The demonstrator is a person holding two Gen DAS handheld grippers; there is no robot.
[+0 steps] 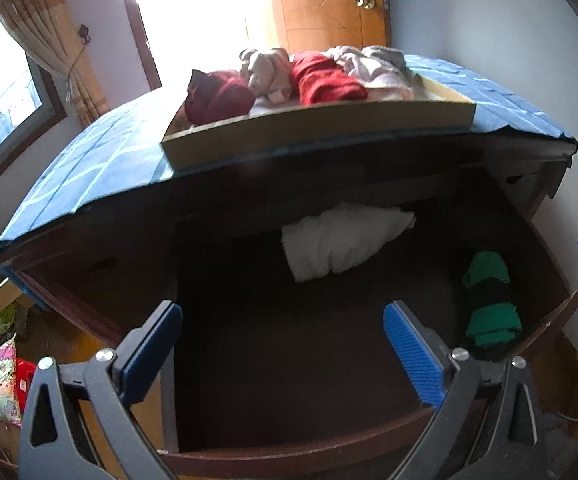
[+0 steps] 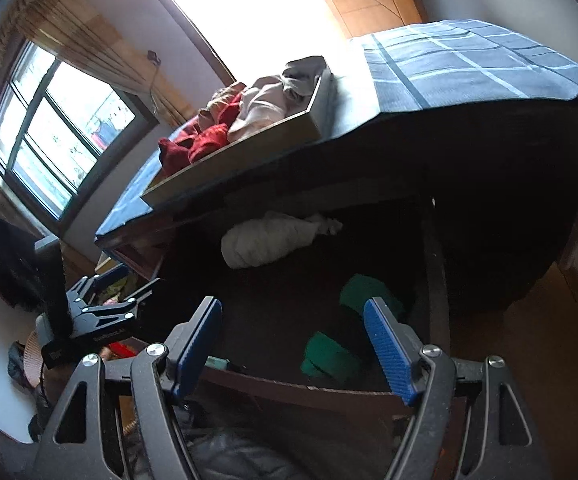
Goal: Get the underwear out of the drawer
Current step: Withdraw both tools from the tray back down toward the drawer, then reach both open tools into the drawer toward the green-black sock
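Plainly, the drawer (image 1: pixel 329 452) is already pulled out, and both grippers are held above its open front, angled down into it. The left gripper (image 1: pixel 283 354) is seen with its jaws spread wide and nothing between the blue pads; the right gripper (image 2: pixel 293 350) is likewise parted about as far, and nothing is gripped. Two pieces are left inside: a white bundle (image 1: pixel 341 240) at the back, partly tucked under the desk top, and a green piece (image 1: pixel 491 308) folded against the right-hand wall, near the front. A tray (image 1: pixel 313 132) on the blue cloth (image 1: pixel 101 168) above is already filled with red and pale garments, so it is judged to be where things are put.

The green piece is judged the easier pick, since it is framed just ahead of the right gripper, seen past its right pad. The jaws should be lowered over a raised fold rather than the flat part, so that cloth is gathered between the pads. The drawer wall beside it should be kept clear of the outer finger. Closing is best done only once both pads are sunk into the fabric, and the lift kept straight up so the desk edge above is not struck
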